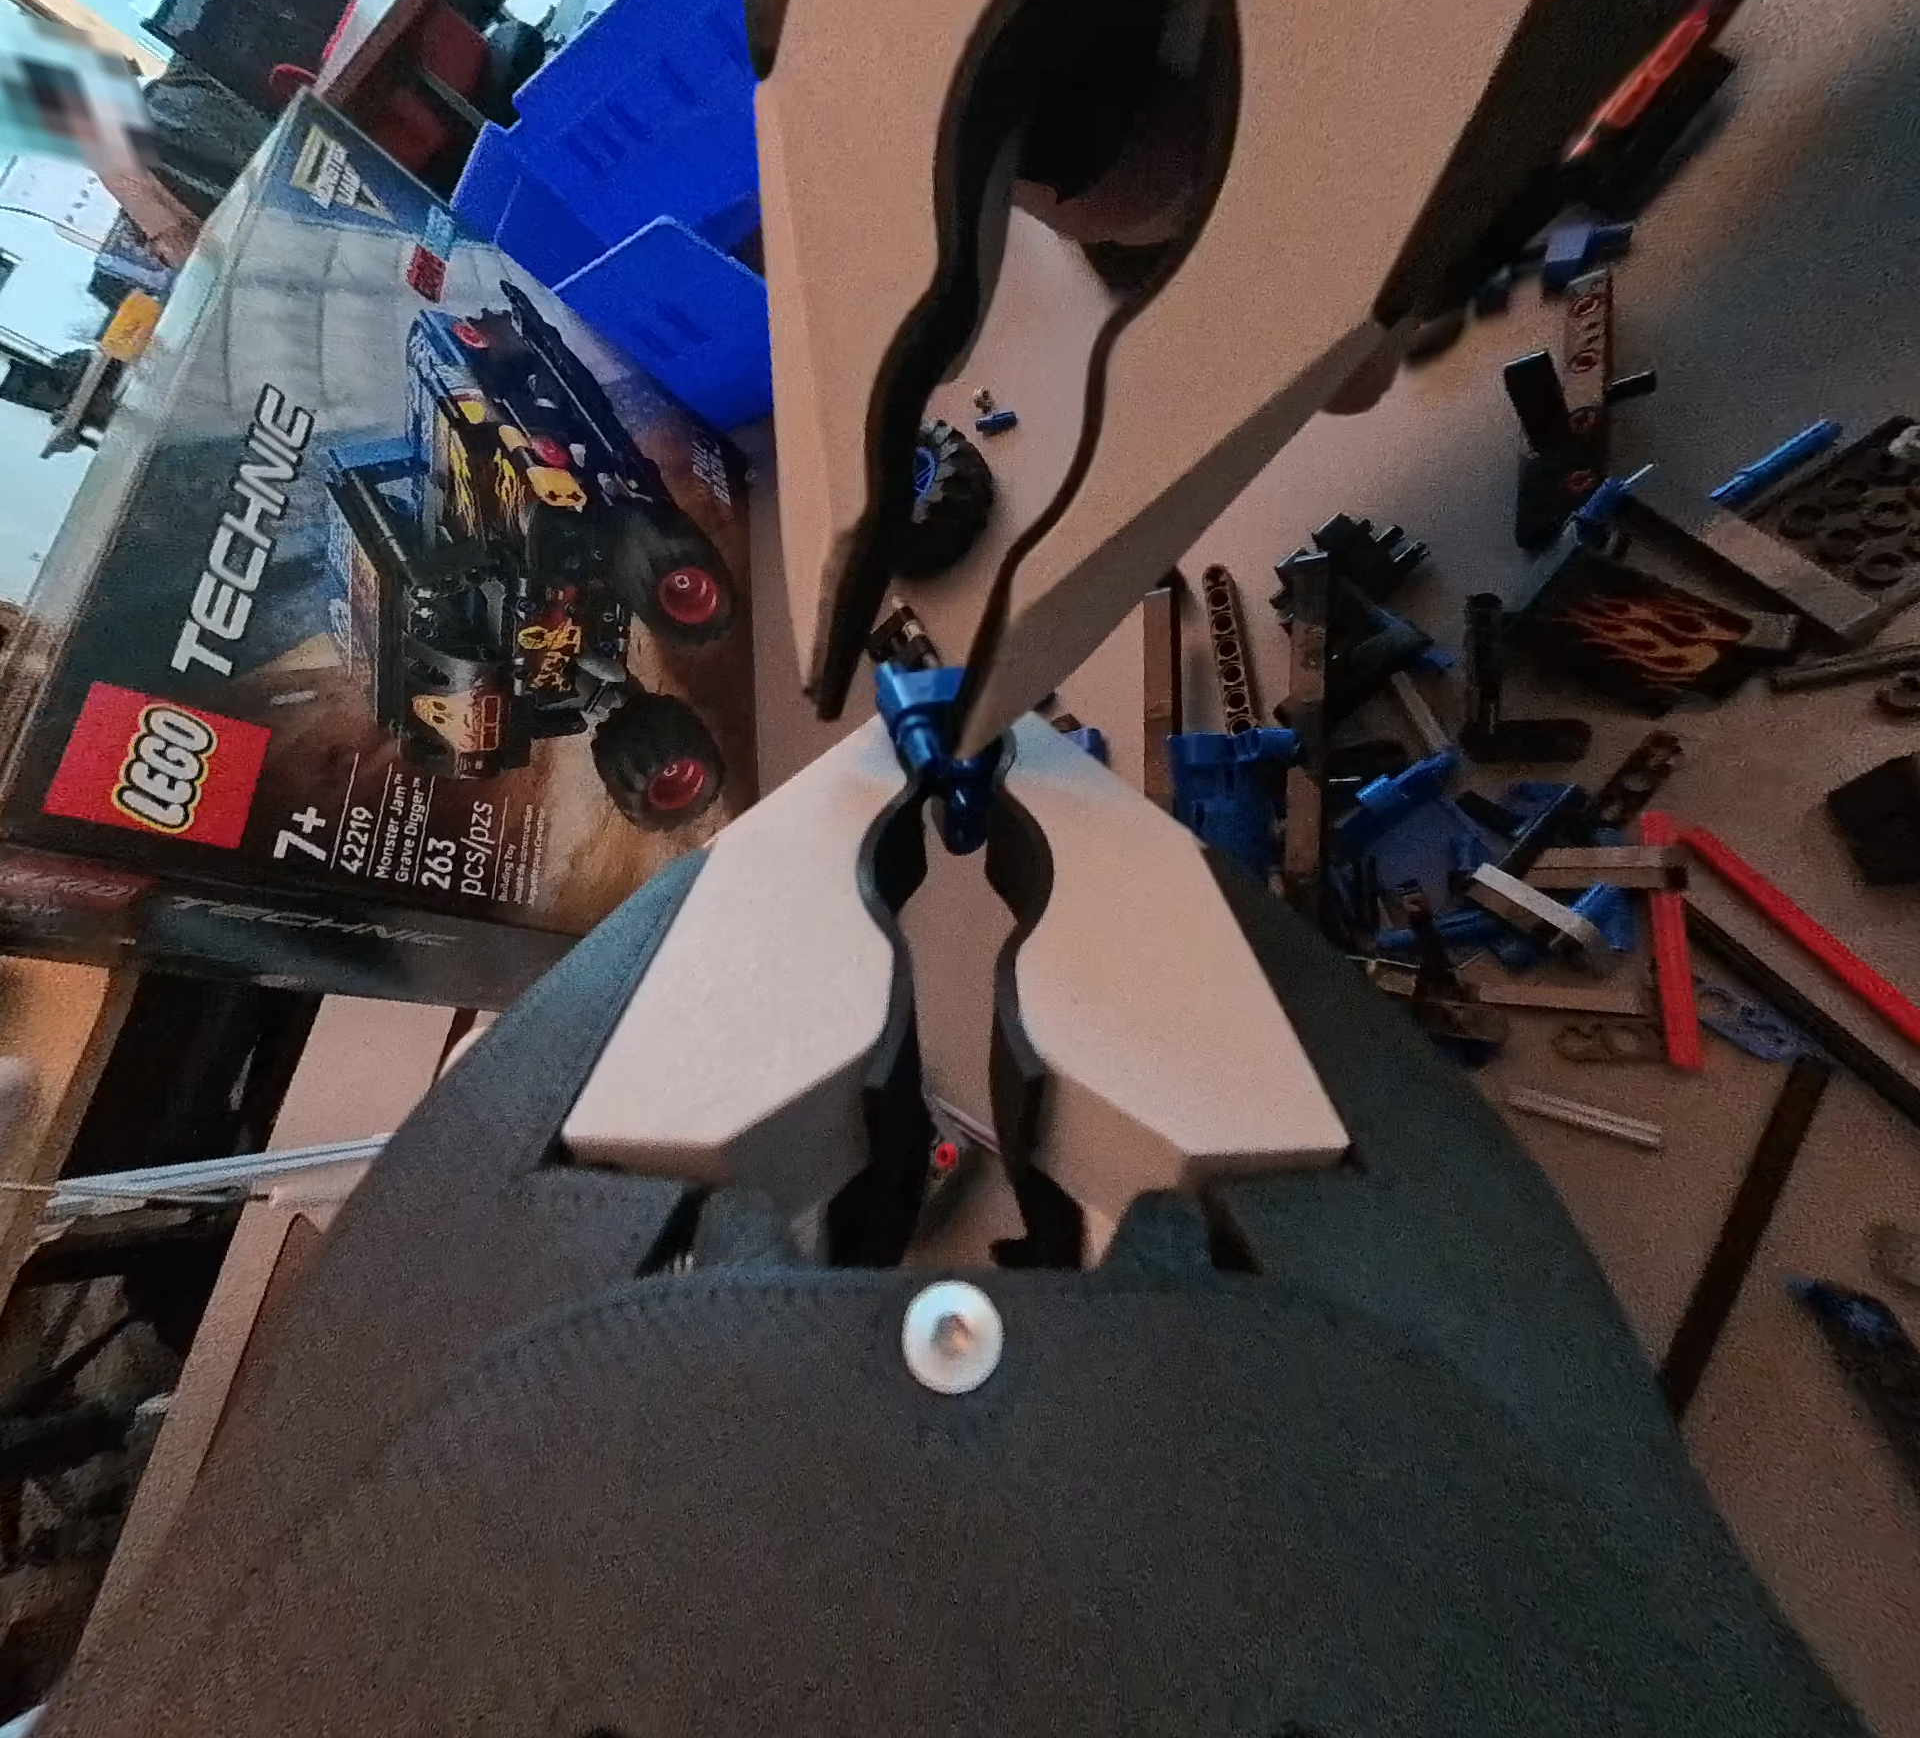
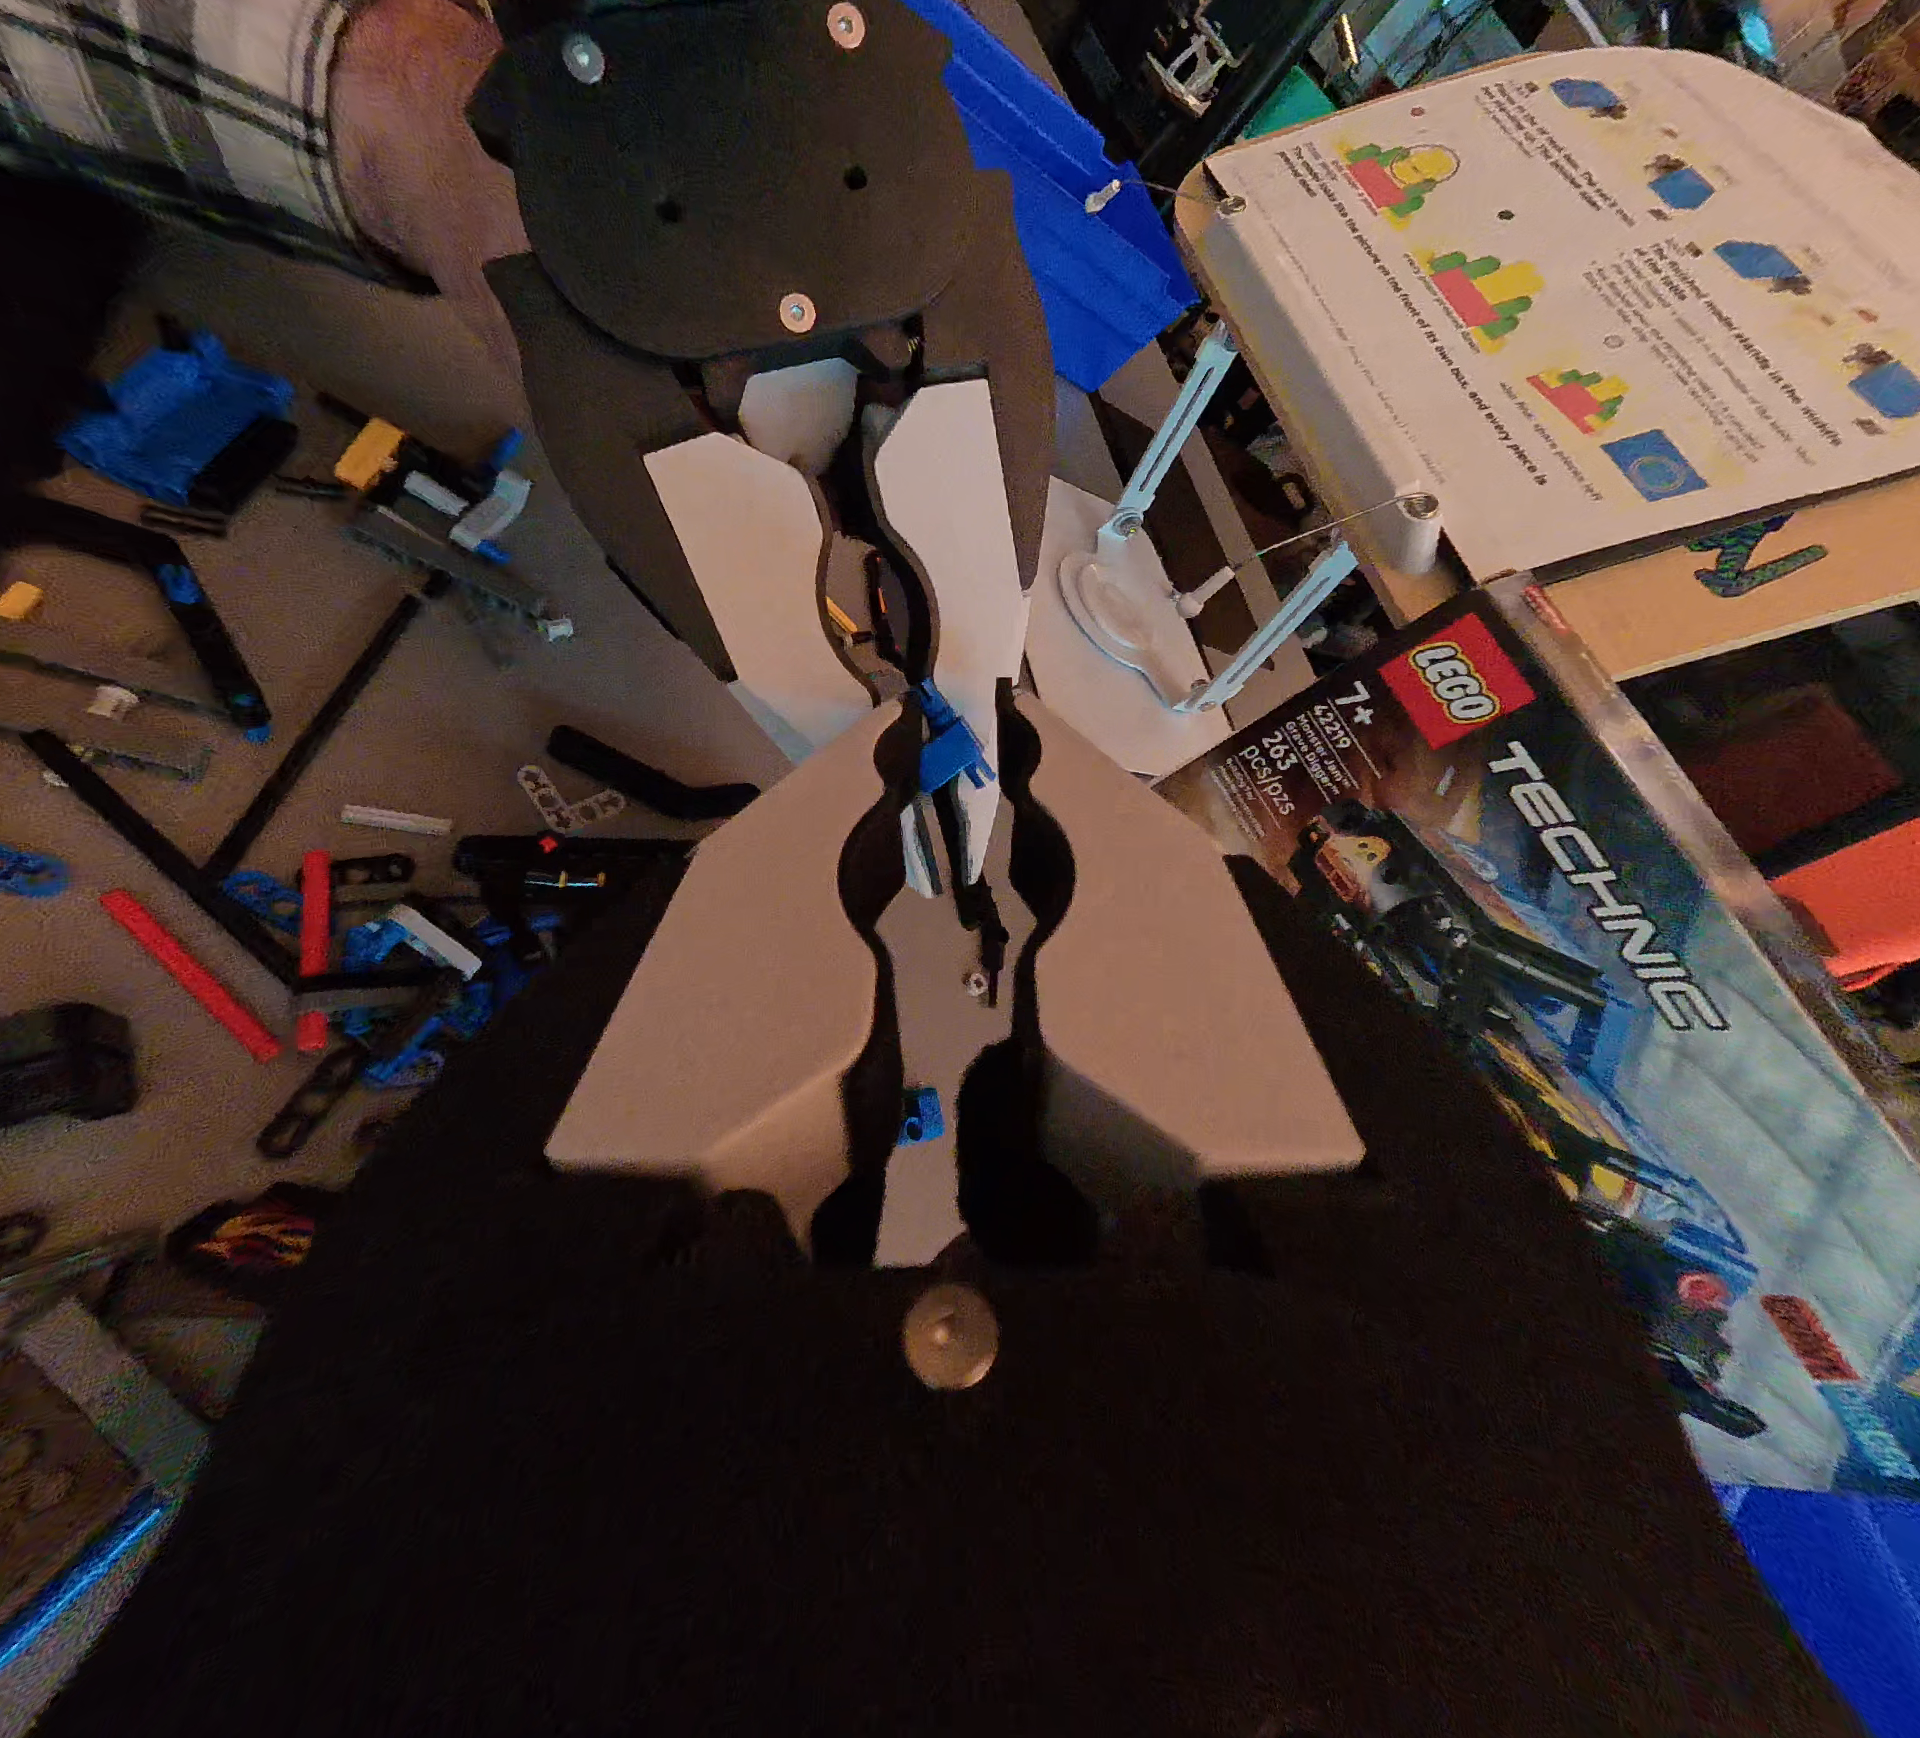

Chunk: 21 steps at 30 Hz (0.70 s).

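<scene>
My left gripper (image 1: 951, 753) is shut on a small blue connector piece (image 1: 920, 701), pinched at its fingertips above the table. My right gripper (image 1: 899, 712) comes in from the top of the left wrist view, its jaws closed to a narrow gap around the same piece. In the right wrist view my right gripper (image 2: 951, 706) has the blue piece (image 2: 951, 748) between its tips. The left gripper (image 2: 914, 686) meets it tip to tip from above. Whether the right pads press the piece firmly is hard to see.
A toy set box (image 1: 343, 545) lies beside the grippers and also shows in the right wrist view (image 2: 1558, 961). Several loose black, blue and red building pieces (image 1: 1507, 805) are scattered on the table. A black wheel (image 1: 940, 493), a blue bin (image 1: 644, 161), an instruction board (image 2: 1558, 286) and a plaid sleeve (image 2: 156, 26) are nearby.
</scene>
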### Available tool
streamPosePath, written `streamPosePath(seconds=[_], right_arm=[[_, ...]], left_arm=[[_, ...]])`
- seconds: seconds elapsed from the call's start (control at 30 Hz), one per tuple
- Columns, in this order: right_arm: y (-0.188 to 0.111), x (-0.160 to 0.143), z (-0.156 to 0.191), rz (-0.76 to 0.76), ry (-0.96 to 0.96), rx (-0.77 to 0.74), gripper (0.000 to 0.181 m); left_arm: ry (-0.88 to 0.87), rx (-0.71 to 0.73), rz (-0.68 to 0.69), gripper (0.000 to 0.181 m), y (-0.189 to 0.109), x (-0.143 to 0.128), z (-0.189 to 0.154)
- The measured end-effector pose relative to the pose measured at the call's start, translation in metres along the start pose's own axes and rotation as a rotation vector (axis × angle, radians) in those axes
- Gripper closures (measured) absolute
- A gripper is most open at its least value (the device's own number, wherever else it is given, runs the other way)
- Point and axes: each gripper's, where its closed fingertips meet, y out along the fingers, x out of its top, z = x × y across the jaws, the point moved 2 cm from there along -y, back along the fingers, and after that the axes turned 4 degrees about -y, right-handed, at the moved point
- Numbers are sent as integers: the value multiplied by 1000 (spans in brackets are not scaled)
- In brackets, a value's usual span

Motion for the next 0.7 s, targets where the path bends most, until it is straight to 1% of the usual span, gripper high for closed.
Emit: streamPosePath(seconds=[0.07, 0.13, 0.17, 0.27, 0.37, 0.4, 0.47, 0.53, 0.6, 0.63, 0.7], right_arm=[[4, -2, 4, 33, -48, -7, 178], [4, -2, 5, 51, -101, -23, 180], [2, 1, 3, 45, -97, -36, 181], [-5, 3, -5, -21, -10, -38, 181], [-11, -2, -11, -40, 43, -28, 181], [-10, -4, -11, -40, 65, -16, 181], [-9, -7, -12, -36, 119, -2, 178], [-9, -5, -14, -48, 183, -2, 167], [-5, -3, -15, -53, 281, 13, 157], [-2, -3, -15, -55, 328, 23, 161], [2, 0, -12, -84, 380, 47, 161]], left_arm=[[14, 16, 29, 180, 0, -4, 2], [-2, 9, 15, 180, 0, -3, 1], [-10, 16, 2, 180, -1, -1, 2], [-83, -35, -62, 179, -8, 6, 3], [-145, -75, -139, 180, -17, 10, 6], [-144, -54, -141, 180, -19, 10, 10], [-88, 41, -121, 181, -21, 8, 20], [-6, 153, -53, 180, -19, 5, 27], [77, 219, -29, 181, -16, 6, 27], [119, 255, -18, 181, -15, 8, 28], [185, 321, 9, 181, -14, 10, 30]])
